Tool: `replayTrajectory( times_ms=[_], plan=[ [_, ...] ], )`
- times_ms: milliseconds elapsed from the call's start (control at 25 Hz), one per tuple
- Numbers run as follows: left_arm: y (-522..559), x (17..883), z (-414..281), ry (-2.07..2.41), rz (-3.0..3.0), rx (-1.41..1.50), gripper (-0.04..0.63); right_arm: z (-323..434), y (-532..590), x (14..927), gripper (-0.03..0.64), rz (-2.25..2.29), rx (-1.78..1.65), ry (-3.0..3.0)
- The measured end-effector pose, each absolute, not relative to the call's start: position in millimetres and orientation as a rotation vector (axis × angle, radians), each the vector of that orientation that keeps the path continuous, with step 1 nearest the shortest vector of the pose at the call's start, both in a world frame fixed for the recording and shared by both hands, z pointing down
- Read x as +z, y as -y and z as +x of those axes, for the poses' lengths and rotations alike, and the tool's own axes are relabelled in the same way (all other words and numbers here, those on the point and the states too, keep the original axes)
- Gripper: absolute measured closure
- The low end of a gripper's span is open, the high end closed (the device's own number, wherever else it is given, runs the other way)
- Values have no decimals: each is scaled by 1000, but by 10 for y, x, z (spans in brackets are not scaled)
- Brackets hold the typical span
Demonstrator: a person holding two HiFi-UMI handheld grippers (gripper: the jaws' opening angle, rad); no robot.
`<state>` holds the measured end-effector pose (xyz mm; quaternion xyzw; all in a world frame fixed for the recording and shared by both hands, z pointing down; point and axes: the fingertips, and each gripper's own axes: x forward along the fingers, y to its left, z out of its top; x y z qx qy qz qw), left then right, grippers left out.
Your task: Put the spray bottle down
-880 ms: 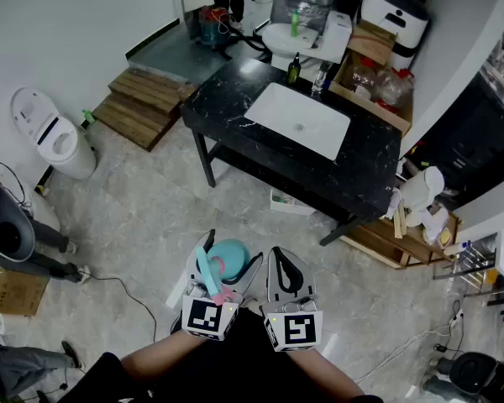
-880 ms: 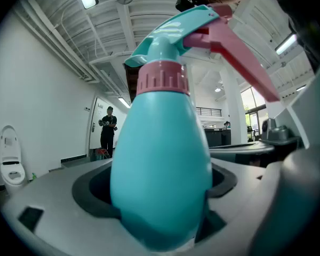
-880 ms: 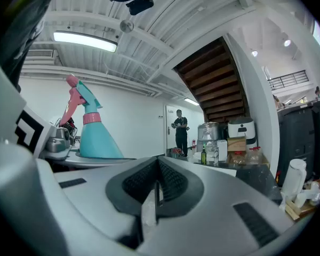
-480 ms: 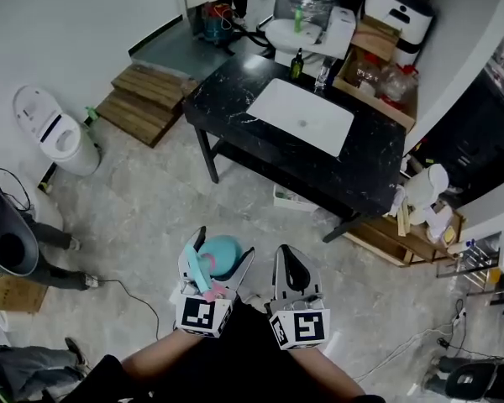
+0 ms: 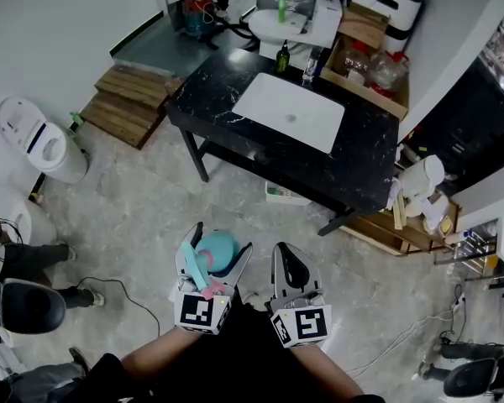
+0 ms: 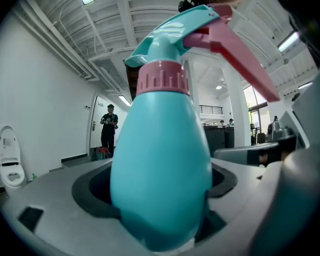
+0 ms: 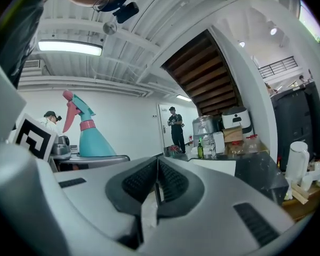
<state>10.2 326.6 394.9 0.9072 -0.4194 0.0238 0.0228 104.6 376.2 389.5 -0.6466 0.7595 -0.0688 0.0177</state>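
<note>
Above the open grey floor (image 5: 143, 217), short of the counter's (image 5: 365, 154) near edge, the left gripper (image 5: 222, 240) is clamped wide around the belly of the teal spray bottle (image 5: 215, 250), which stands upright between its jaws. Just beside it, the right gripper (image 5: 286, 254) has its jaws pressed together on nothing. A white basin (image 5: 290, 112) is set into the counter, and a dark bottle (image 5: 283, 58) stands at its far edge. Wooden steps (image 5: 122, 107) lie off its far left corner.
</note>
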Motion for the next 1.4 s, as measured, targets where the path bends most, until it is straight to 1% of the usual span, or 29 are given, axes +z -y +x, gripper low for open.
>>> replayTrajectory(
  times_ms=[360, 720, 760, 800, 880, 960, 1160, 1400],
  plan=[
    [-2548, 3924, 41, 1316, 2741, 102, 153, 888, -3085, 3930, 603, -1952, -244, -2460],
    [-1743, 4007, -19, 1328, 2752, 53, 153, 841, -2193, 3936, 603, -1954, -251, -2512],
    [-1655, 4004, -21, 1313, 2787, 92, 153, 804, -2084, 3925, 603, -1946, -248, -2522],
    [-1582, 4023, -33, 1289, 2837, 201, 153, 769, -1980, 3912, 603, -1939, -245, -2531],
    [-1476, 4104, -86, 1227, 2889, 506, 153, 720, -1780, 3883, 603, -1936, -239, -2540],
    [-1331, 4064, -131, 1223, 2886, 623, 153, 698, -1574, 3865, 603, -1951, -238, -2537],
    [-890, 3917, -239, 1246, 2906, 558, 153, 626, -1074, 3880, 603, -1970, -279, -2515],
    [-368, 3900, -470, 1270, 2889, 466, 153, 388, -536, 3815, 603, -1964, -251, -2546]
  ],
)
